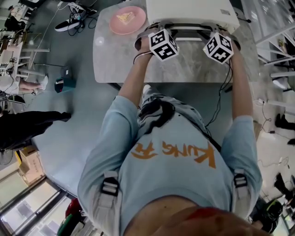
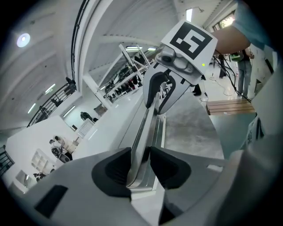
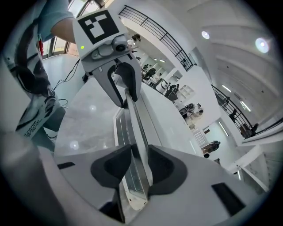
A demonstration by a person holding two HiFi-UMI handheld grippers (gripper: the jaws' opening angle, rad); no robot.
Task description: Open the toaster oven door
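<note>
A white toaster oven [image 1: 191,11] stands at the far edge of the grey marble table [image 1: 184,69]. Its metal door handle [image 1: 191,26] runs across the front. My left gripper [image 1: 159,30] straddles the handle's left end and my right gripper [image 1: 213,32] its right end. In the left gripper view the handle [image 2: 143,132] passes between the jaws of the left gripper [image 2: 140,165], with a thin gap beside it. The right gripper view shows the handle [image 3: 137,128] lying between the right gripper's [image 3: 140,165] parted pads, apart from the left pad. Each view shows the other gripper at the far end.
A pink plate [image 1: 127,19] with a piece of food sits on the table left of the oven. A cable hangs off the table's near edge by my right arm. On the floor to the left are a small teal box [image 1: 64,84] and a cardboard box [image 1: 30,163].
</note>
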